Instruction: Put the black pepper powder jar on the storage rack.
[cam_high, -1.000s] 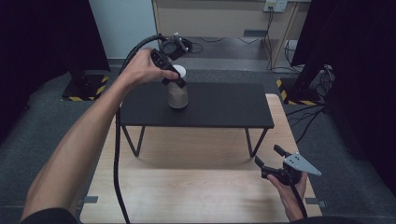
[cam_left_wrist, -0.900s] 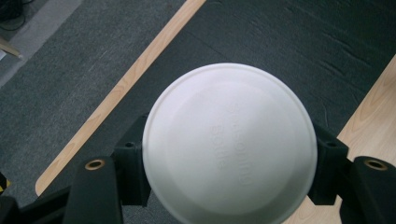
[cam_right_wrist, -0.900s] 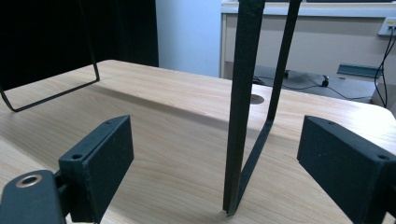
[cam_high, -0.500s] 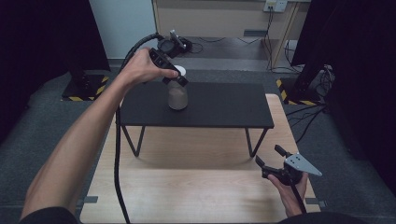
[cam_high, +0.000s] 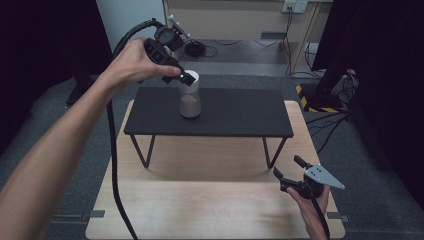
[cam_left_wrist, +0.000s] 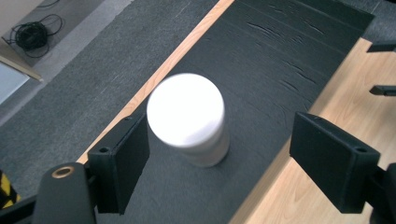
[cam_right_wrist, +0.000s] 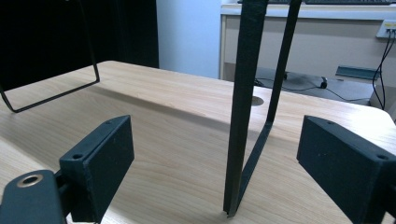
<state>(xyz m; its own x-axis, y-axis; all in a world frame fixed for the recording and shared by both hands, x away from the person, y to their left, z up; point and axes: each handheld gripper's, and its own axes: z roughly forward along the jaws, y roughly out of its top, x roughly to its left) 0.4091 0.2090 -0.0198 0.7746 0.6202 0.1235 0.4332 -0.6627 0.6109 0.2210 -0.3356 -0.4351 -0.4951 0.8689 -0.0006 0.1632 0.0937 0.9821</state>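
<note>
A paper cup (cam_high: 190, 100) with a white lid stands upright on the black shelf (cam_high: 235, 112), near its back edge. My left gripper (cam_high: 186, 79) hovers just above the lid, open, held from the upper left. In the left gripper view the cup (cam_left_wrist: 196, 135) lies below the wide-open jaws, close to the left one, with nothing gripped. My right gripper (cam_high: 288, 166) is low at the front right of the wooden table (cam_high: 200, 210), open and empty. In the right gripper view a thin black shelf leg (cam_right_wrist: 243, 107) rises between its jaws, farther off.
The black shelf stands on thin metal legs (cam_high: 142, 150) on the wooden table. A thick cable (cam_high: 114, 165) hangs from the left gripper down across the table's left side. Grey floor surrounds the table; a coiled cable (cam_high: 195, 49) lies behind it.
My left gripper has risen slightly above the cup's lid. The cup has stayed in place. The right gripper has drifted a little lower.
</note>
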